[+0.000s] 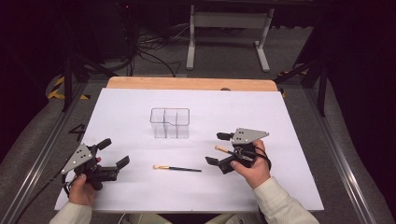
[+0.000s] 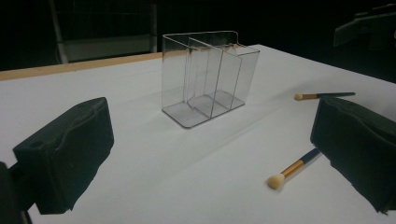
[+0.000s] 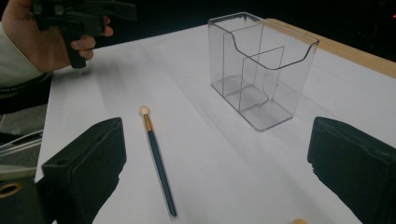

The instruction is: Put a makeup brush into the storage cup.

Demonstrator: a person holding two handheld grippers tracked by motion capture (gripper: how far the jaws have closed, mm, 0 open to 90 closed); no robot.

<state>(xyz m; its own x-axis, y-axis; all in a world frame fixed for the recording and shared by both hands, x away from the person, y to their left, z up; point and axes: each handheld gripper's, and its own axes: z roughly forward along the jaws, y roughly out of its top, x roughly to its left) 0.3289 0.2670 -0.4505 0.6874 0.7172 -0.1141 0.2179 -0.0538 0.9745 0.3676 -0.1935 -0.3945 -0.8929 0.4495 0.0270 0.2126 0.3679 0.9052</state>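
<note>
Our left gripper (image 1: 113, 151) sits near the worktop's (image 1: 130, 196) near-left corner in the high view, jaws spread wide around nothing; our right gripper (image 1: 217, 148) is toward the near-right, jaws likewise parted and empty. Between them, close to the near edge, 1 dark-handled brush (image 1: 177, 168) lies flat. A second brush (image 1: 223, 149) shows its tip between the right gripper's jaws. The clear organizer (image 1: 170, 122) stands upright mid-worktop, toward the far edge, its compartments holding nothing.

In the left gripper view, we see the organizer (image 2: 208, 84) upright ahead with nothing in any section, 1 brush (image 2: 293, 168) lying just beside the right-hand jaw, the second brush (image 2: 323, 95) farther off.

In the right gripper view, the dark-handled brush (image 3: 158, 158) lies between the open jaws, nearer the left one, and the organizer (image 3: 261, 65) stands beyond, bare inside.
</note>
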